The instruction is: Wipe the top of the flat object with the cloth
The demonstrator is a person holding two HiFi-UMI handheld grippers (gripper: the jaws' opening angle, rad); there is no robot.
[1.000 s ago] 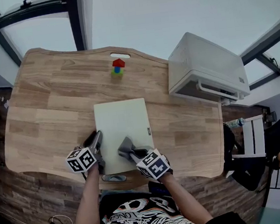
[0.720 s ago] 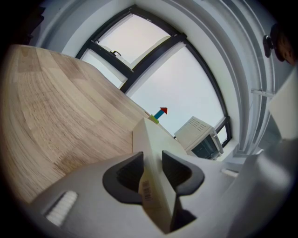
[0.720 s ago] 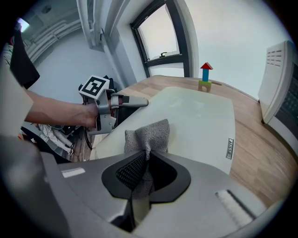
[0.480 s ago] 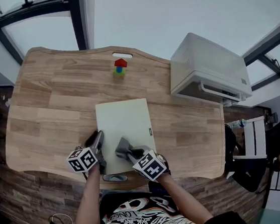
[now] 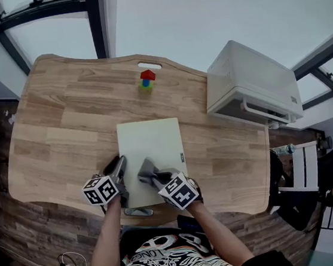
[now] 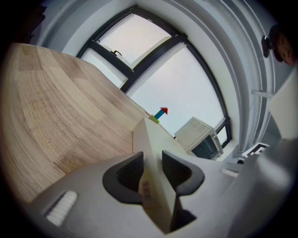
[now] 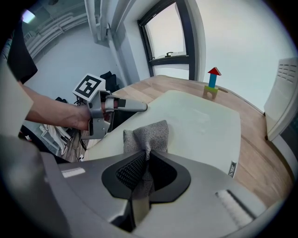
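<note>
Two things matter here, and they handle in opposite ways. The board (image 5: 152, 140) lies on the wooden surface (image 5: 57, 125) just in front of you, with its near end between your hands. It looks stiff, thin and smooth, so I judge it light enough to skate over the wood once you push across it. Your left tongs (image 6: 152, 160) are pinching its left edge close to the near corner, one pad on each face. That is a sound place to hold: the rigid rim gives the pads something firm, and a grip by the corner leaves nearly the whole top free for wiping. Clamp firmly, because a smooth face could slip from the pads under a sideways pull.

The cloth (image 7: 148, 132) is the soft one: grey, knitted, limp. Your right tongs (image 7: 147, 158) are pressed together on a gathered fold of it. A bunched tuft sticks out past the tips, on or just over the near part of the board. It has no stiffness of its own, so the tuft will probably fold under and drag. Lean the tongs low and let the fabric, not the tips, meet the board, since a hard tip could scratch the top.

The toy blocks (image 5: 146, 79) stand well beyond the far end and the white appliance (image 5: 251, 83) sits off to the right, both apart from the board.
</note>
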